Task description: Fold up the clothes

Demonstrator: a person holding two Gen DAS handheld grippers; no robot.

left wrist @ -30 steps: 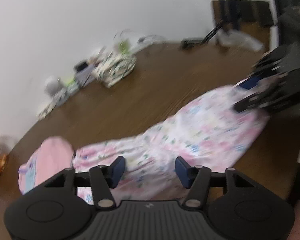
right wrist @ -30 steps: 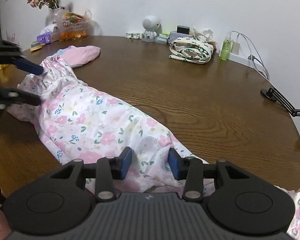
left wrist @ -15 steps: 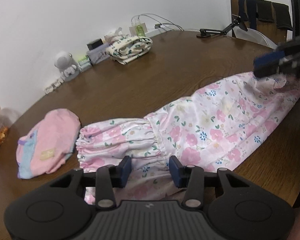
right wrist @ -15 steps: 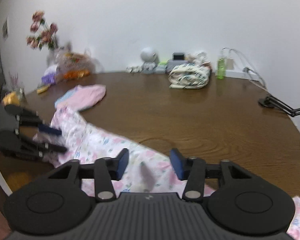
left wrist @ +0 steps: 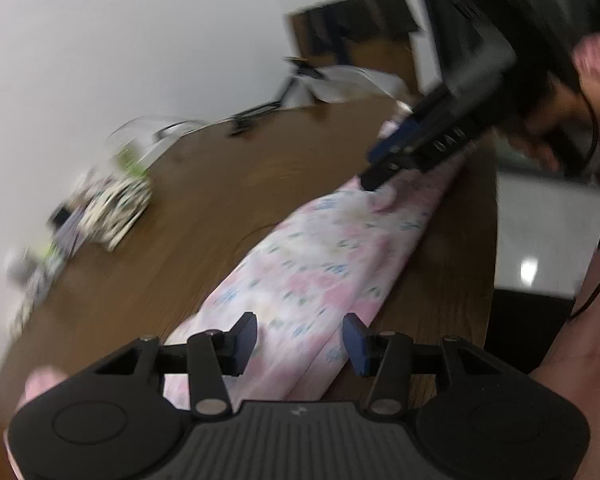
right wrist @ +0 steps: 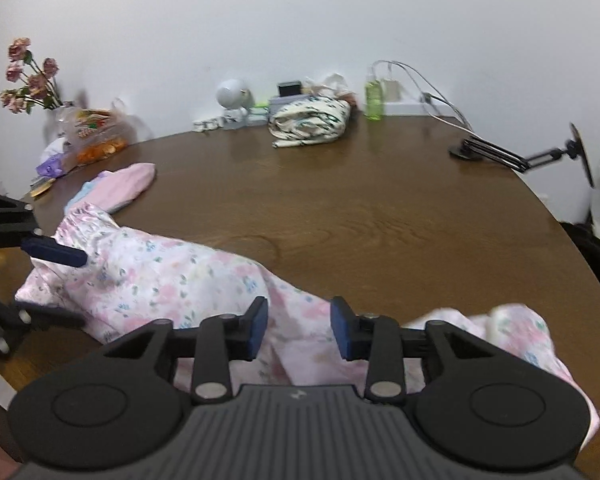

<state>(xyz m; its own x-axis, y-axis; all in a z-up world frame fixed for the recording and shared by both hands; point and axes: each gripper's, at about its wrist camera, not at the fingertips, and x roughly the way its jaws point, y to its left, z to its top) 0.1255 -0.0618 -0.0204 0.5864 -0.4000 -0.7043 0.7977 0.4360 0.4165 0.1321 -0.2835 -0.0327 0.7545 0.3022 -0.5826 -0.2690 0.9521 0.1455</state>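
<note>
Hand-held gripper, left (left wrist: 300,338), and right hand-held gripper (right wrist: 299,334): jaws apart, floral garment (right wrist: 172,276) lay between each pair on bench (right wrist: 380,208).

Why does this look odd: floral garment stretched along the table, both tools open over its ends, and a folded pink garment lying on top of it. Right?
Not quite. The pink garment lies on the table beside the floral garment, as the right wrist view shows. The left tool and right tool are open.

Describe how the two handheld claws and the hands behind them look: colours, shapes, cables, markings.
Both the left claw and right claw are black, with blue finger pads, silver pivot screws, a ribbed grey body and round side discs. The right hand is bare, a thin black cable trailing nearby.
</note>
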